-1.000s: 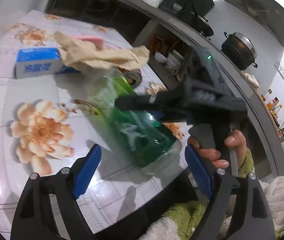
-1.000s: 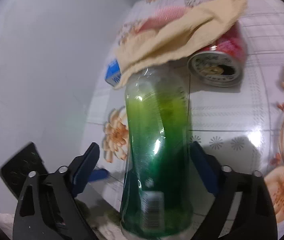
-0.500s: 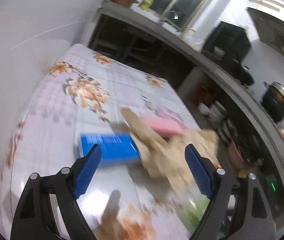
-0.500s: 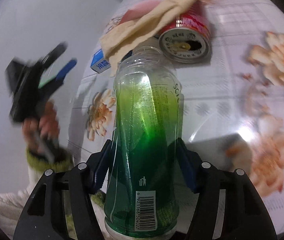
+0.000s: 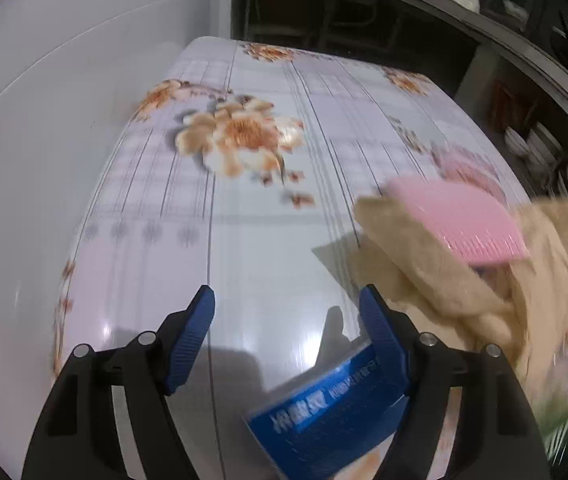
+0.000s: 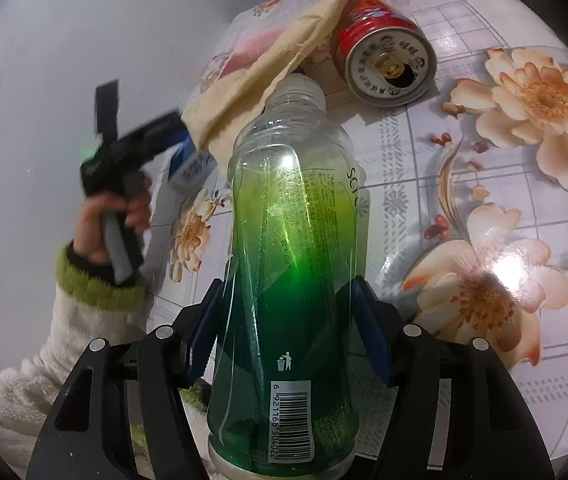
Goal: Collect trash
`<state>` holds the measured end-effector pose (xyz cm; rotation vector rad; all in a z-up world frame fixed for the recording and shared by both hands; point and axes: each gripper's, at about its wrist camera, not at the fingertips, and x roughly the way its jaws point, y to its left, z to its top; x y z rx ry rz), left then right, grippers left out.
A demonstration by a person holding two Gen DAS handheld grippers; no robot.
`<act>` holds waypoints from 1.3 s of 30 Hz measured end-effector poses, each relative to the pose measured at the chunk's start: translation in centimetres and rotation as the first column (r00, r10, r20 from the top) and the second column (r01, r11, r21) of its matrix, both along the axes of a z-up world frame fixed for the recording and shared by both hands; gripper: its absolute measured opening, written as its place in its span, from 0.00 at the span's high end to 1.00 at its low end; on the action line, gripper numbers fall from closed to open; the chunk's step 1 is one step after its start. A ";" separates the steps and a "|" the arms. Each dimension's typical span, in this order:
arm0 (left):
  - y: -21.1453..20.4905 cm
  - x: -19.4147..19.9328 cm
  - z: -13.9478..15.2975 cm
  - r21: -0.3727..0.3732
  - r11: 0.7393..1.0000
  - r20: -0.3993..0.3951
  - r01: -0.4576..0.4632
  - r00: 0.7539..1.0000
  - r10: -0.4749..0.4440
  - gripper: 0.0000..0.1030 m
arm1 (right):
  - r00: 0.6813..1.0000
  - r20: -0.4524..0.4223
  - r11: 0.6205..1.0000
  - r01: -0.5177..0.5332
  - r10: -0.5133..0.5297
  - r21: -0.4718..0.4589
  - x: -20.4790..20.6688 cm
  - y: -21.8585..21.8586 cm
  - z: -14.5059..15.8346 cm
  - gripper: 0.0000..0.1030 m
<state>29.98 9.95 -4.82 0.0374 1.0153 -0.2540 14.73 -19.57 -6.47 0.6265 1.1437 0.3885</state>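
Observation:
My right gripper (image 6: 287, 328) is shut on a clear green plastic bottle (image 6: 287, 248), uncapped, lifted above the flowered table (image 6: 463, 128). Beyond it lie a red drink can (image 6: 383, 56) on its side and a crumpled tan paper (image 6: 264, 76) over a pink item (image 6: 252, 46). My left gripper (image 5: 287, 332) is open just above the table; a blue carton (image 5: 331, 412) lies under its right finger, not gripped. The tan paper (image 5: 443, 280) and pink item (image 5: 467, 220) sit right of it. The left gripper (image 6: 164, 136) also shows in the right wrist view, by the carton (image 6: 194, 168).
A white tiled wall (image 5: 44, 140) runs along the table's left side. Dark kitchen shelves and a counter (image 5: 363, 12) stand past the far edge. The table top (image 5: 244, 220) ahead of the left gripper is bare flowered cloth.
The right gripper closed on the bottle and lifted it. The left gripper swung away from the bottle toward the wall side and dropped low over the blue carton.

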 end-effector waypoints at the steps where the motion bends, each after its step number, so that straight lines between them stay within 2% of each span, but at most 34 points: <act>1: 0.2 -1.6 0.0 0.003 1.000 0.001 0.014 1.000 -0.014 0.30 | 1.000 0.001 1.000 0.002 -0.002 0.001 -0.2 -0.3 0.1 0.42; 6: 0.5 -6.6 -0.7 -0.046 0.998 -0.052 0.053 0.997 -0.055 0.30 | 1.000 0.002 1.000 0.008 -0.008 -0.007 -1.0 -0.6 0.2 0.42; 9: 0.5 -8.5 0.0 -0.052 0.997 -0.040 0.061 0.997 -0.064 0.30 | 1.000 0.008 0.999 0.006 -0.006 -0.045 -1.5 -0.6 0.8 0.38; 11: 0.8 -9.5 0.9 -0.060 0.996 -0.009 0.061 0.998 -0.061 0.30 | 0.999 0.030 0.997 0.019 -0.017 -0.068 -1.4 -0.6 1.6 0.29; 15: 0.8 -11.2 3.9 -0.085 0.995 0.086 0.044 0.996 -0.036 0.30 | 0.994 0.088 0.994 0.079 -0.072 -0.073 -1.4 -1.8 3.2 0.26; 17: 0.2 -13.0 6.0 -0.126 0.988 0.163 0.094 0.984 -0.073 0.30 | 0.986 0.111 0.989 0.132 -0.124 -0.061 -1.1 -3.4 3.9 0.26; 19: -0.9 -14.4 7.4 -0.173 0.970 0.201 0.172 0.970 -0.136 0.30 | 0.973 0.137 0.980 0.195 -0.187 -0.047 -0.4 -5.2 4.5 0.26; 21: -2.5 -15.3 8.1 -0.216 0.941 0.213 0.262 0.953 -0.216 0.30 | 0.953 0.174 0.964 0.260 -0.249 -0.048 1.2 -7.2 5.0 0.26; 22: -3.9 -16.0 8.1 -0.242 0.915 0.205 0.323 0.939 -0.277 0.29 | 0.947 0.186 0.959 0.279 -0.264 -0.059 2.1 -7.9 5.1 0.26; 24: -6.0 -16.8 7.8 -0.274 0.881 0.187 0.385 0.920 -0.344 0.29 | 0.937 0.203 0.947 0.308 -0.285 -0.091 4.4 -9.4 4.5 0.25; 27: -9.1 -17.6 6.2 -0.343 0.828 0.123 0.444 0.895 -0.429 0.29 | 0.937 0.199 0.938 0.318 -0.288 -0.139 8.8 -10.1 3.0 0.25; 31: -12.4 -18.4 3.9 -0.366 0.801 0.063 0.474 0.871 -0.486 0.29 | 0.950 0.162 0.955 0.282 -0.265 -0.092 11.1 -11.4 0.6 0.26; 33: -13.1 -18.7 3.3 -0.378 0.794 0.049 0.476 0.867 -0.496 0.29 | 0.951 0.157 0.957 0.280 -0.264 -0.082 11.2 -11.9 0.1 0.31; 34: -13.5 -18.7 3.1 -0.391 0.789 0.039 0.474 0.865 -0.500 0.30 | 0.952 0.167 0.959 0.273 -0.257 -0.080 11.1 -11.5 0.2 0.40; 35: -13.8 -18.6 2.9 -0.399 0.787 0.032 0.471 0.864 -0.502 0.30 | 0.952 0.174 0.958 0.271 -0.253 -0.089 10.8 -11.6 0.5 0.39; 39: -13.9 -18.2 2.7 -0.411 0.784 0.022 0.464 0.865 -0.501 0.29 | 0.949 0.201 0.924 0.288 -0.241 -0.251 8.7 -11.0 1.6 0.39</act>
